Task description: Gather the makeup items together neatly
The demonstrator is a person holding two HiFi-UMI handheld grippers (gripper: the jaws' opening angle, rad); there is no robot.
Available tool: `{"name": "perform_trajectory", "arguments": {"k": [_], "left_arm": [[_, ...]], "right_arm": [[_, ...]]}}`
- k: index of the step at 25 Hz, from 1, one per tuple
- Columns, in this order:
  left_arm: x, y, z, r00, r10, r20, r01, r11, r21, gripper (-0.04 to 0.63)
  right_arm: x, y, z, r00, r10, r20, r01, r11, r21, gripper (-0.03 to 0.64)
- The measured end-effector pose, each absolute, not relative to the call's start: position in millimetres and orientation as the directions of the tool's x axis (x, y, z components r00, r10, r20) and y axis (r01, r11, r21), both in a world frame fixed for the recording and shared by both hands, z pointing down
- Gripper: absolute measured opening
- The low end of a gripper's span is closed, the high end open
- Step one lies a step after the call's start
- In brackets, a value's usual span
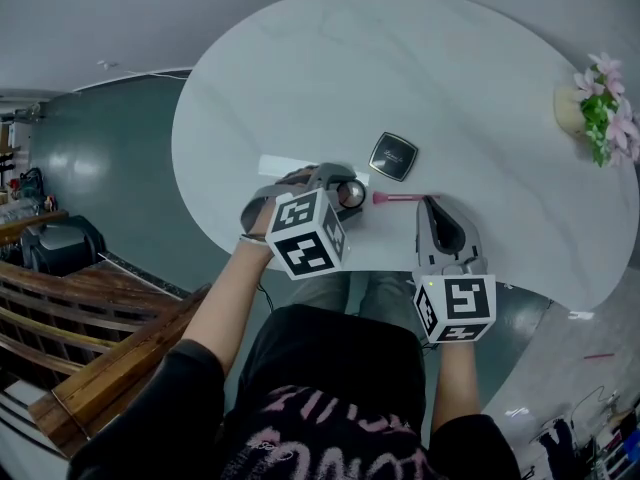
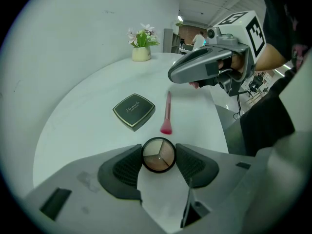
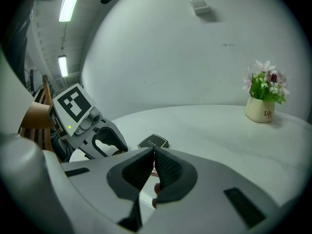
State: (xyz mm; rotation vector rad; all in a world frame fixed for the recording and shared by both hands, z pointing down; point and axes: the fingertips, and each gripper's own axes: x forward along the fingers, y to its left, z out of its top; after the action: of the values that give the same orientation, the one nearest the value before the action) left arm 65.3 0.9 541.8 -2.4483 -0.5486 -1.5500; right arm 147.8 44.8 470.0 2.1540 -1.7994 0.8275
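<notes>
My left gripper (image 2: 158, 154) is shut on a round eyeshadow compact (image 2: 158, 155), one pad pressing on each side; in the head view this compact (image 1: 351, 193) sits at the white table's near edge. Just ahead lie a black square compact (image 2: 134, 111) and a pink brush (image 2: 166, 113), bristles toward me. In the head view the black compact (image 1: 393, 156) is beyond the brush (image 1: 396, 197). My right gripper (image 1: 428, 201) is shut, its tips just over the brush's handle end, nothing seen between the tips. From the right gripper view its jaws (image 3: 154, 150) are together, with the black compact (image 3: 153, 142) beyond.
The oval white table (image 1: 400, 58) has a small pot of pink flowers (image 1: 595, 108) at its far right edge. The person's legs are close against the near edge. Wooden furniture (image 1: 90, 368) stands on the floor to the left.
</notes>
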Motion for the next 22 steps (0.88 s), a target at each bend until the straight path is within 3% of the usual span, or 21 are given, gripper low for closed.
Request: {"name": "perform_trajectory", "arguments": {"k": [22], "left_arm": [[11.8,-76.2,535.1,0.407,0.109,0.907,0.314,-0.949,-0.027,0.218]], "right_arm": [[115.3,23.7,468.6,0.035,-0.808,0.587,-0.987,-0.121,-0.107,0.064]]}}
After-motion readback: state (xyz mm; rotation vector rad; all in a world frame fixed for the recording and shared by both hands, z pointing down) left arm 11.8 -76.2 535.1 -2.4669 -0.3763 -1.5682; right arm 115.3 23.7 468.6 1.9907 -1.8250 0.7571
